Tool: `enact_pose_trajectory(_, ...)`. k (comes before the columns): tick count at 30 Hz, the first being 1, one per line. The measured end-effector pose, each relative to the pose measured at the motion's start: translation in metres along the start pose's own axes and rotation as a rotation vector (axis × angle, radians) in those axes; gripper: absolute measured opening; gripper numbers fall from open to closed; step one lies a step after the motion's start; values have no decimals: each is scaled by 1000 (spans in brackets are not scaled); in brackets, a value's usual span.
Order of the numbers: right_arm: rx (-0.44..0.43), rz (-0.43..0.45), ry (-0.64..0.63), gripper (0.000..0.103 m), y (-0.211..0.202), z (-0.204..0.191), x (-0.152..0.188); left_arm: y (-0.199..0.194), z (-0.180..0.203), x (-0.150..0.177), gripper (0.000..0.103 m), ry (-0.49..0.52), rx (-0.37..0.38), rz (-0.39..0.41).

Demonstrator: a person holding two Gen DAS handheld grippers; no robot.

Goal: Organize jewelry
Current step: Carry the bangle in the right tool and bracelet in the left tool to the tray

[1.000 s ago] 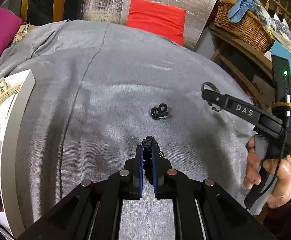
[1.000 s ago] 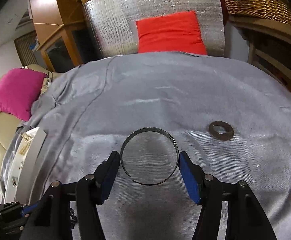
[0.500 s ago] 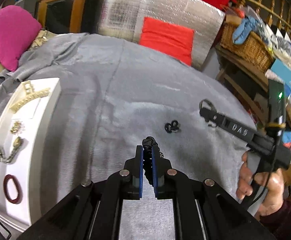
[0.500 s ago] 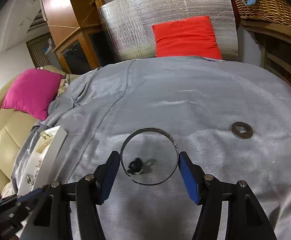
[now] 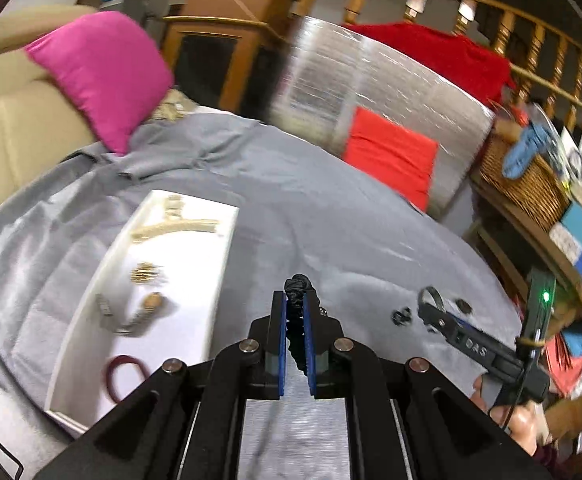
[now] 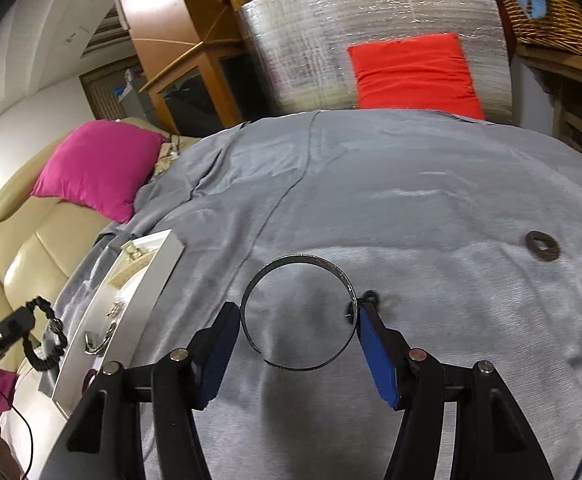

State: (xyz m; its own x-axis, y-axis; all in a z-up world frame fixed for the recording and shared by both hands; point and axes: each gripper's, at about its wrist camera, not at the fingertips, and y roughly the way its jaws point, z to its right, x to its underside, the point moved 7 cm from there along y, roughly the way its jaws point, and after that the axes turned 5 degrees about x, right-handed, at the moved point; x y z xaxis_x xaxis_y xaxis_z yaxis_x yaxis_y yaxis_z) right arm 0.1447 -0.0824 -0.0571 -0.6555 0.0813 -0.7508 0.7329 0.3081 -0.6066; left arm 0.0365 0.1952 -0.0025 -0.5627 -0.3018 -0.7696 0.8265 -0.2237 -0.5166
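Note:
My left gripper is shut on a black beaded bracelet and holds it above the grey cloth, just right of the white tray. The bracelet dangles from it in the right wrist view. My right gripper is shut on a thin metal bangle, held across its width; it also shows in the left wrist view. A small black ring piece lies on the cloth by the right gripper. A dark flat ring lies farther right.
The white tray holds gold chains, a brooch, a clasp bracelet and a dark red ring. A pink cushion, a red cushion and a wicker basket ring the grey cloth.
Both grippers have swung to the left, towards the tray, each keeping its piece. The tray now lies much closer to the left gripper; the small black piece has slid right in both views.

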Motion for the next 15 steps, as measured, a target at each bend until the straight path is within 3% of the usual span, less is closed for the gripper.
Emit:
enact_pose_trajectory(8,-47,-5,-21,63,4,-33,5,-6,-50,-6,8,-47,-57,10)
enact_pose_trajectory(15,-148,-43,-48,63,16,-86,2,6,-72,9,8,-87,-57,-65)
